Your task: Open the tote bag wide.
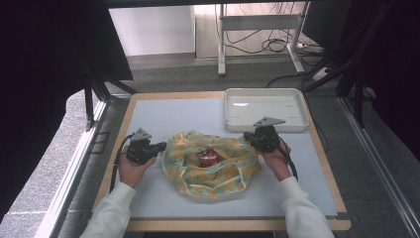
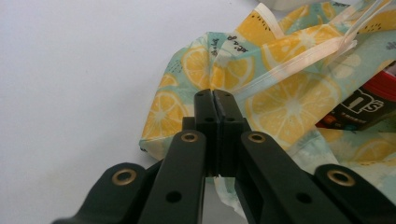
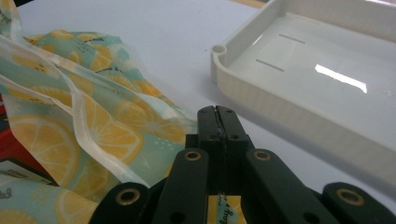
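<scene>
Grey carpet and desk legs with trailing cables lie beyond a wood-edged table [image 1: 114, 148] topped with a pale mat; on it a lemon-print cloth [image 1: 225, 168] is spread in a rumpled round at the middle, its wider span running left to right, with a red packet [image 1: 209, 157] lying in the hollow at its centre, too small to tell which way it points; a white tray [image 1: 292, 124] sits at the far right corner, near the cloth but apart from it. Both white-sleeved forearms come up from the near edge and angle inward; the left hand [image 1: 130, 171] holds the left gripper [image 1: 159, 147] low at the cloth's left edge, pointing right, its jaws pressed together on a fold of the fabric, as the left gripper view shows; the right hand [image 1: 277, 161] holds the right gripper [image 1: 247, 136] at the cloth's upper right edge, pointing left, just in front of the tray's near wall, its jaws likewise clamped with a scrap of the print pinched between them.
</scene>
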The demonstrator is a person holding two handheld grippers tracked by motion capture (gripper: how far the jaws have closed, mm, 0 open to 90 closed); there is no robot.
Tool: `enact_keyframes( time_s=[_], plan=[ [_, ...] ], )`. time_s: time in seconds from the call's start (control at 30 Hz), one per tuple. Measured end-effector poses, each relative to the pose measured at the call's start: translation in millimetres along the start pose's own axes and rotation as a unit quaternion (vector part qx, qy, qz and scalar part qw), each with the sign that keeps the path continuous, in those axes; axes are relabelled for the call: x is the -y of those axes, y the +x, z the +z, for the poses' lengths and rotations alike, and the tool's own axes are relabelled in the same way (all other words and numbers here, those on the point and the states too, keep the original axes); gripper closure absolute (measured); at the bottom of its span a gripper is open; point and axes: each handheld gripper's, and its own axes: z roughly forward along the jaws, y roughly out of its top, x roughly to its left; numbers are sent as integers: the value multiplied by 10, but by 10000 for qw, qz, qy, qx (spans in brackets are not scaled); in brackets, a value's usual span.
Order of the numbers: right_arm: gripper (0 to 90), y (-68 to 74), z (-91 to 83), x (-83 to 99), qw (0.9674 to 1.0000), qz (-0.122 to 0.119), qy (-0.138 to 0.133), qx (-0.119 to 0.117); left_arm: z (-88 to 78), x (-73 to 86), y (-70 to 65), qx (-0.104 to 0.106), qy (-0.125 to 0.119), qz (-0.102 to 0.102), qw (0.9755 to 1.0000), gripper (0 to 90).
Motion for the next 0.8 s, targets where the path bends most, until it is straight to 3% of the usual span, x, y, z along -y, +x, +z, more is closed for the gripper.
enact_keyframes(
  time_s=[0.13,0.3,0.47,0.8],
  plan=[
    [891,-17,109,46,9999,107,115,22,62,9,15,-63,57,-3,10000,900],
    [890,-12,202,97,9996,44,277,72,136,19,36,-106,140,-24,9998,900],
    [890,-35,223,139,9993,94,343,98,239,48,42,-132,287,-45,9995,900],
    [889,-27,262,201,9985,73,530,130,288,95,43,-145,472,-15,9988,900]
  ],
)
